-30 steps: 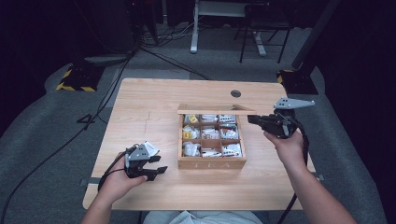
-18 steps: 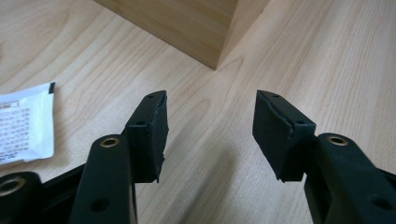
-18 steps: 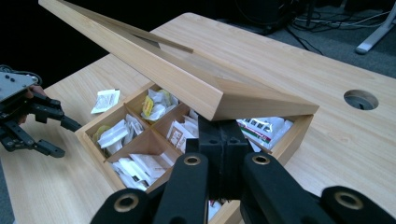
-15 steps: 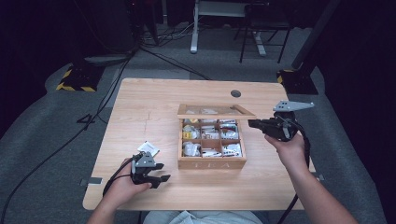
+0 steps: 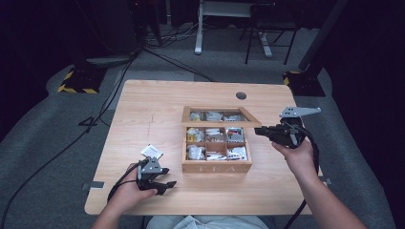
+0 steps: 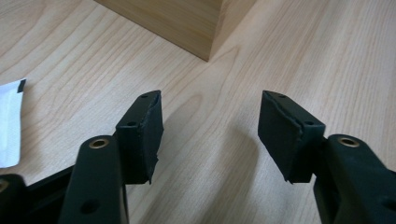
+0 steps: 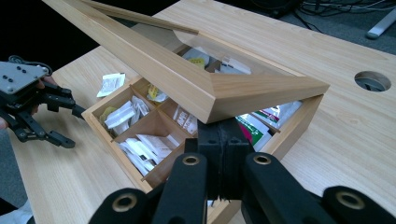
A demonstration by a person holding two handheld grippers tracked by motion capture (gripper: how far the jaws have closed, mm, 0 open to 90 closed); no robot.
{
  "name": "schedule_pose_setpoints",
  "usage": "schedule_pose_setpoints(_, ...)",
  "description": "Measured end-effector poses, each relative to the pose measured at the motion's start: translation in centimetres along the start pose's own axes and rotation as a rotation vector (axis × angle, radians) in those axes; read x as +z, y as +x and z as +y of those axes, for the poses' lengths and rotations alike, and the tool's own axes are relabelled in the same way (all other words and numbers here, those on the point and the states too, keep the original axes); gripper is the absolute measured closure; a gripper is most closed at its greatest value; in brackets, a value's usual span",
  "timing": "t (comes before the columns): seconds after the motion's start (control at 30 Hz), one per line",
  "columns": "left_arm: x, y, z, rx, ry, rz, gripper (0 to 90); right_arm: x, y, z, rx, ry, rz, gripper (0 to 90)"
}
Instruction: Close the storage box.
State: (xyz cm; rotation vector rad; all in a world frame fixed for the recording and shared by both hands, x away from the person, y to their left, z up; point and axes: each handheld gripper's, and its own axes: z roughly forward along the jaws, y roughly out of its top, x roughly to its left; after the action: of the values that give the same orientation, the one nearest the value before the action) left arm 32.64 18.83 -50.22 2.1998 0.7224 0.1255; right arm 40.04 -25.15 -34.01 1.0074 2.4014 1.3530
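Note:
A wooden tea box with compartments full of tea packets stands mid-table. Its glass-paned lid hangs half raised. My right gripper is shut, and its tips sit under the lid's front corner, with the lid resting on them. My left gripper hovers low over bare table left of the box front. Its jaws have just been opening and stand apart with nothing between them. A white tea packet lies flat beside it.
The box's corner is just ahead of my left jaws. A cable hole sits at the table's far side. Beyond the table are a grey floor, cables and chair legs. The near table edge is right behind my left hand.
My left gripper has drawn back toward the near edge and opened wider, with the white packet left on the table. The lid's free edge has come slightly nearer over the box.

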Motion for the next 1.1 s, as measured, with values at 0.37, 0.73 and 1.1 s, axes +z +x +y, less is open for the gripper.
schedule_pose_setpoints(0.37,0.0,0.0,0.0,-0.013,-0.006,0.001,40.4,0.0,0.4,-0.8,0.009,0.047,0.004,84.9)
schedule_pose_setpoints(0.73,0.0,0.0,0.0,-0.021,-0.009,0.0,40.4,0.1,1.1,-1.7,-0.003,0.084,0.002,82.2)
schedule_pose_setpoints(1.1,0.0,0.0,-0.1,-0.021,-0.009,-0.001,40.4,0.3,1.4,-2.4,-0.004,0.119,0.004,81.9)
